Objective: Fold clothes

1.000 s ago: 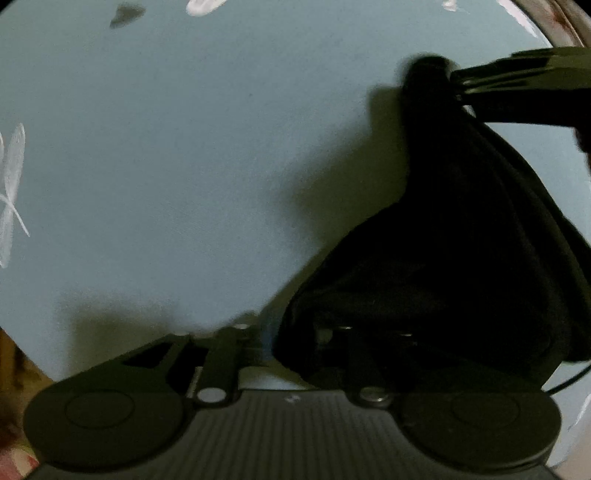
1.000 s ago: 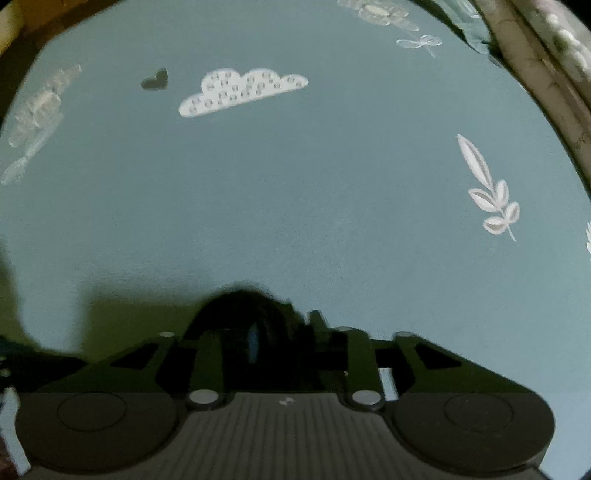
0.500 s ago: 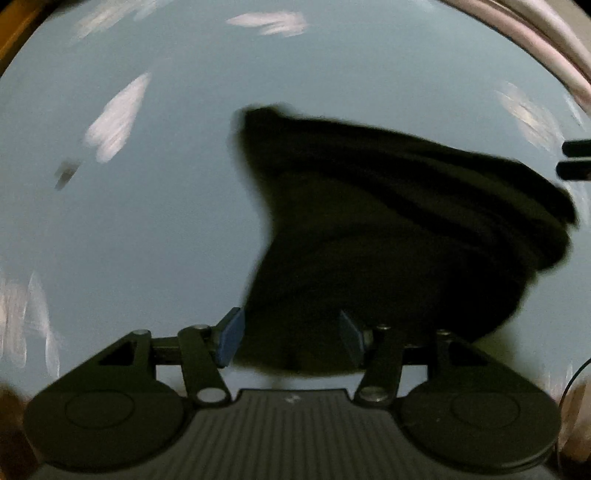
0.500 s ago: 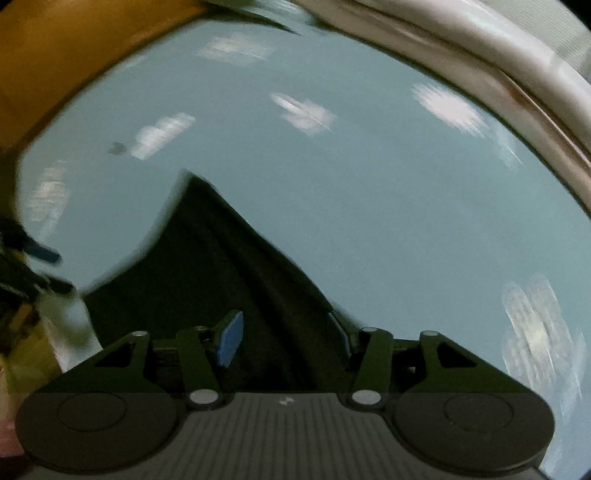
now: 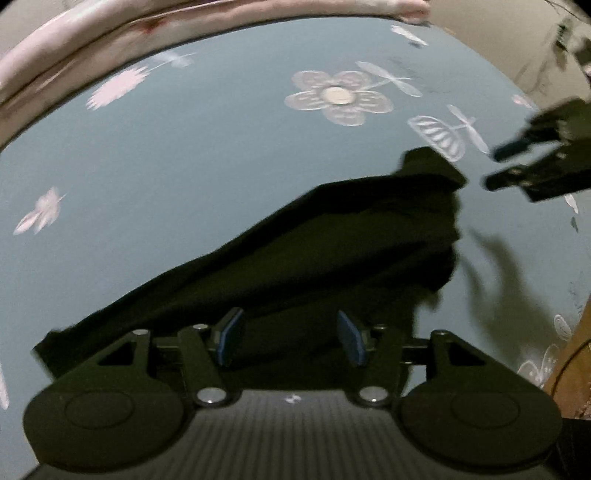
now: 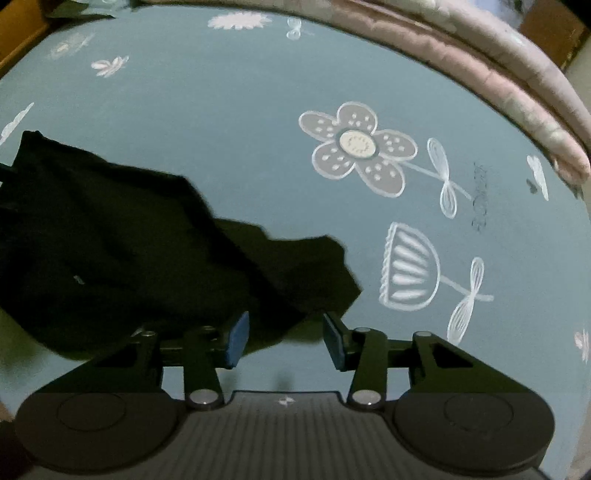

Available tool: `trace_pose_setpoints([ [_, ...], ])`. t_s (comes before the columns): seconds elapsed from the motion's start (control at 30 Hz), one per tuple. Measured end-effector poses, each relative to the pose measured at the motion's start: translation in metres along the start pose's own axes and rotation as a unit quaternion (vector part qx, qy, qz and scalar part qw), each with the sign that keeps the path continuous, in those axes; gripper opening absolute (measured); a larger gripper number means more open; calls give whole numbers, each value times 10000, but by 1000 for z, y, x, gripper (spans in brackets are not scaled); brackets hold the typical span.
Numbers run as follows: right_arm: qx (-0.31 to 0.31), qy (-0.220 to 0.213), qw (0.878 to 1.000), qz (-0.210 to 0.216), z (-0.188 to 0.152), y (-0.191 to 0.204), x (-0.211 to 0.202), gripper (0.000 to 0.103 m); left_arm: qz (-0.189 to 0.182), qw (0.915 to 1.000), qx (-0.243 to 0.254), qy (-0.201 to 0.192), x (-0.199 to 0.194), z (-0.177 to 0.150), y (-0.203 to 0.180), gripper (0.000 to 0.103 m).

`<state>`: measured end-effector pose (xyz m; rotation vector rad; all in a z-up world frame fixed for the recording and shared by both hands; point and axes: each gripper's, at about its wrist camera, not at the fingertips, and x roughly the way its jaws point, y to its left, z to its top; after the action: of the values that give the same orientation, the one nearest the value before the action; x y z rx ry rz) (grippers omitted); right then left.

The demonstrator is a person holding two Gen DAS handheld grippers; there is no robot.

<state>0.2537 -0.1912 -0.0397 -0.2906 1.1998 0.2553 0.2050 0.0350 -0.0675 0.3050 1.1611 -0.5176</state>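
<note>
A black garment [image 5: 332, 258] lies crumpled in a long band on the blue flowered sheet [image 5: 184, 166]. My left gripper [image 5: 289, 323] hovers over its near edge with the jaws apart, and the blue pads [image 5: 229, 336] press on nothing. At the upper right of the left wrist view my right gripper [image 5: 496, 166] hangs just beyond the garment's far corner. In the right wrist view the black garment [image 6: 147, 251] fills the left side. One corner reaches under the right gripper [image 6: 284, 330], whose jaws are closing, with its pads clear of the cloth.
The sheet [image 6: 240, 110] carries white flower and leaf prints. A pink quilted roll of bedding [image 5: 147, 26] [image 6: 517, 74] runs along its far edge. Wooden furniture shows at the right edge [image 5: 569, 354] and at the top left corner [image 6: 18, 22].
A second ago both grippers were shut on the bunched garment. Both have since let go and swung across the sheet. The garment now lies stretched out flat.
</note>
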Motion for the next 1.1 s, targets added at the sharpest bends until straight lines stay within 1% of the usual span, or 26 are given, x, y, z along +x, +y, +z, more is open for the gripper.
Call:
trace_pose_setpoints([
  [0.1, -798, -163, 9967, -59, -7, -1, 20, 47, -147, 9998, 117, 63, 23, 9, -20, 55],
  [0.17, -1492, -193, 9886, -41, -12, 3, 37, 42, -275, 9995, 74, 94, 33, 13, -32, 55],
  [0.23, -2187, -245, 9755, -25, -18, 7, 53, 37, -322, 9994, 31, 140, 38, 15, -40, 55],
  [0.3, -2872, -347, 9572, -33, -25, 11, 64, 34, -295, 9993, 31, 246, 44, 14, -44, 55],
  [0.33, -3173, -368, 9476, -67, -28, 13, 69, 24, -281, 9992, 30, 298, 47, 14, -46, 55],
  [0.37, -3391, -325, 9401, -129, -29, 15, 73, 12, -262, 9991, 37, 344, 49, 14, -47, 55],
  [0.4, -3526, -216, 9353, -219, -29, 16, 76, 2, -229, 9990, 63, 371, 49, 13, -47, 55],
  [0.43, -3542, -167, 9347, -246, -26, 15, 74, 2, -196, 9990, 89, 397, 49, 12, -47, 55],
  [0.57, -3154, -265, 9485, -102, -11, 7, 38, 2, -31, 9991, 93, 423, 45, 14, -42, 56],
  [0.63, -2989, -348, 9536, -41, -4, 3, 13, 2, -65, 9992, 17, 400, 43, 19, -41, 56],
  [0.73, -2695, -423, 9619, 164, 11, 0, -27, 2, -130, 9992, -110, 360, 37, 23, -37, 56],
  [0.9, -2733, -772, 9588, 96, 42, 5, -74, 2, -132, 9990, -279, 316, 30, 29, -28, 56],
  [1.03, -2778, -1135, 9539, 14, 76, 9, -90, 2, -76, 9980, -469, 415, 27, 28, -17, 56],
  [1.1, -2741, -1342, 9523, 44, 100, 15, -90, 2, -53, 9974, -544, 472, 25, 24, -11, 56],
])
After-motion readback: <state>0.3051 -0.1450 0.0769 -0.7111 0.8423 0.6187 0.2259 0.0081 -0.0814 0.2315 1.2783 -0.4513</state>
